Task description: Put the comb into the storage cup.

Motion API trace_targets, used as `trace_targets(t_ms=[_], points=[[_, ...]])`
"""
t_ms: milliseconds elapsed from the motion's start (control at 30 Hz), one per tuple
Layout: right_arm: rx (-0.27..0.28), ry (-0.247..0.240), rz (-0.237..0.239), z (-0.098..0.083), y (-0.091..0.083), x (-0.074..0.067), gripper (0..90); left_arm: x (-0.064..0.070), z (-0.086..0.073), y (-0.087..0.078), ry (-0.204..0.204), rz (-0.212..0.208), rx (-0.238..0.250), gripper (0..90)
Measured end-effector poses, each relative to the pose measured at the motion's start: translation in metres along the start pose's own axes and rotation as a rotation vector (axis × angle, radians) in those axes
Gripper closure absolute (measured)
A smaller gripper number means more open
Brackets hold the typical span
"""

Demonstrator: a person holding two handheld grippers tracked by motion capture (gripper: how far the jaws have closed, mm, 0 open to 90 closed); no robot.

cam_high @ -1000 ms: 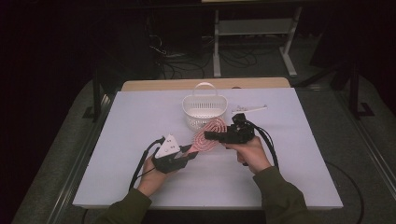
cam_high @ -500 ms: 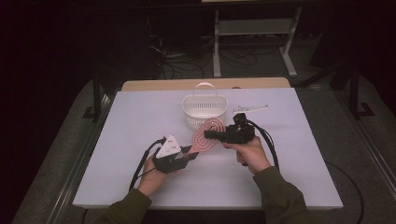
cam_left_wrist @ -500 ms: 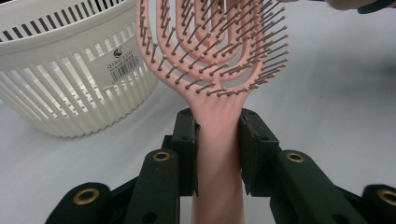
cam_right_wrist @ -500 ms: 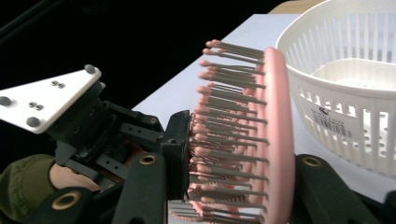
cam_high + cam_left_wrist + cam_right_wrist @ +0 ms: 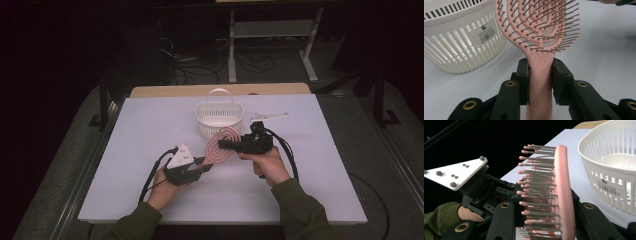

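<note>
A pink vented hairbrush is held above the white table, bristles facing the person's left. My left gripper is shut on its handle, both pads pressed against it. My right gripper reaches in from the right. Its jaws have just been closing on the brush head, which stands edge-on between them, and they now clamp it. The left gripper's white three-cornered plate shows beyond the bristles. A white slatted basket with a handle stands just behind the brush.
The basket is close to the brush tip. A small white object lies on the table behind the right hand. Bare table surface spreads to both sides. Cables trail from both grippers toward the person.
</note>
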State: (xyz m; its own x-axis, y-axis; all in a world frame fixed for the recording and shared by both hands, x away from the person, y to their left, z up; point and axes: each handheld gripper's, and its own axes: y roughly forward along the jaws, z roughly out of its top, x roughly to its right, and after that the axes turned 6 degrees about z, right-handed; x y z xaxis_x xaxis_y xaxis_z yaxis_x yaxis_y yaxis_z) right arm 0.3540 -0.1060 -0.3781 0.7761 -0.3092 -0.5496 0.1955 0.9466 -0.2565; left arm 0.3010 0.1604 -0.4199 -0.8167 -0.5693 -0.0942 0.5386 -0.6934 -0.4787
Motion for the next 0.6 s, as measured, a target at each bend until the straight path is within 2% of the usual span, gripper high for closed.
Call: trace_targets(t_ms=[267, 600], points=[[0.006, -0.004, -0.008, 0.0001, -0.0011, -0.001, 63.5, -0.0019, -0.0003, -0.0005, -0.012, -0.002, -0.003, 67.1], [0.017, -0.009, -0.023, 0.0006, -0.0049, 0.0001, 63.5, -0.0063, -0.0007, -0.0008, -0.045, -0.014, -0.006, 54.8]])
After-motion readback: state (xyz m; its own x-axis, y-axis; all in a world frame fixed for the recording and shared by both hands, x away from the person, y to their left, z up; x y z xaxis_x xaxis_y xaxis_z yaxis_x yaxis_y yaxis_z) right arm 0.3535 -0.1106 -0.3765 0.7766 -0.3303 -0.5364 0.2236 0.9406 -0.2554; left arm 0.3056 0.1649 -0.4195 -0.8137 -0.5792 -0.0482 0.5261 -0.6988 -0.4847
